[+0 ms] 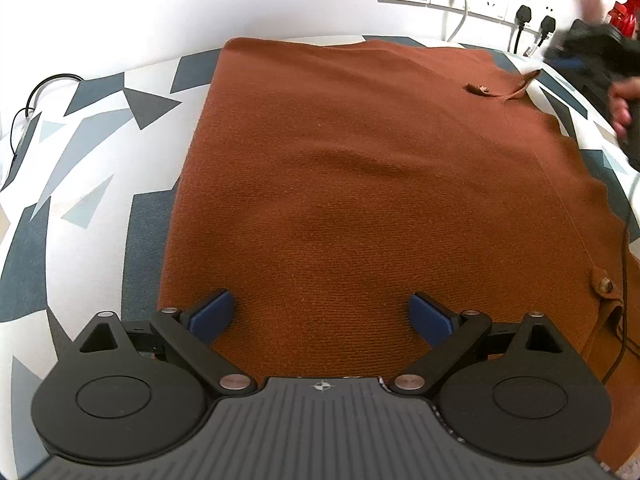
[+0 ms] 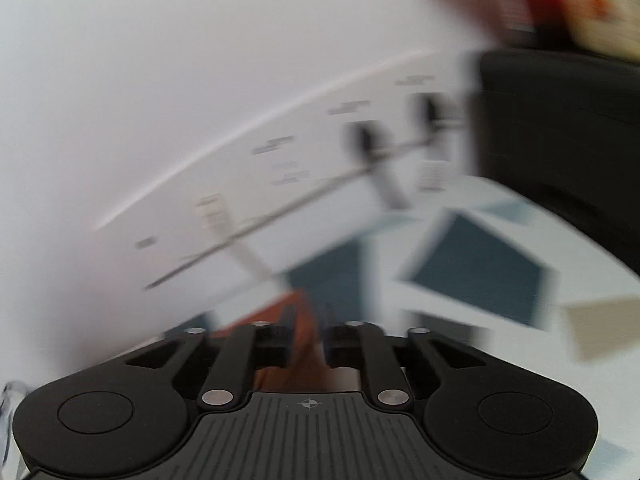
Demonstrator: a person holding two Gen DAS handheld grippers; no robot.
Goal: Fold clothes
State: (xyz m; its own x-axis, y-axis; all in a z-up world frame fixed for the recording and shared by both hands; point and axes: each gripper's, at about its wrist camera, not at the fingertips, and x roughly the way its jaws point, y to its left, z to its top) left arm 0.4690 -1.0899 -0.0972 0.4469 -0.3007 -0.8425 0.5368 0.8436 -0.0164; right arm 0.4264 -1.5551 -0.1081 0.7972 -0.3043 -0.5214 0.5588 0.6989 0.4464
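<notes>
The rust-brown knitted garment (image 1: pixel 360 184) lies flat on the patterned cloth (image 1: pixel 92 152) covering the table, its far edge close to the wall and its near edge under my left claw (image 1: pixel 322 320). I judge it soft, limp and fairly light, with a ribbed knit that should grip well between pads. It will sag and drag when lifted, so corners and hems are the places to take it. Two small tabs with buttons sit along its right edge, one far (image 1: pixel 478 90) and one near (image 1: pixel 604 286).

My left claw hovers over the near hem with its jaws spread wide, holding nothing.

My right claw (image 2: pixel 308 340) has its jaws drawn close together with a strip of the brown fabric (image 2: pixel 306 320) between them. The view is too blurred to say whether the pads are pinching it.

On the far wall are sockets with plugs (image 1: pixel 524 14). I can read no writing or brand anywhere.
</notes>
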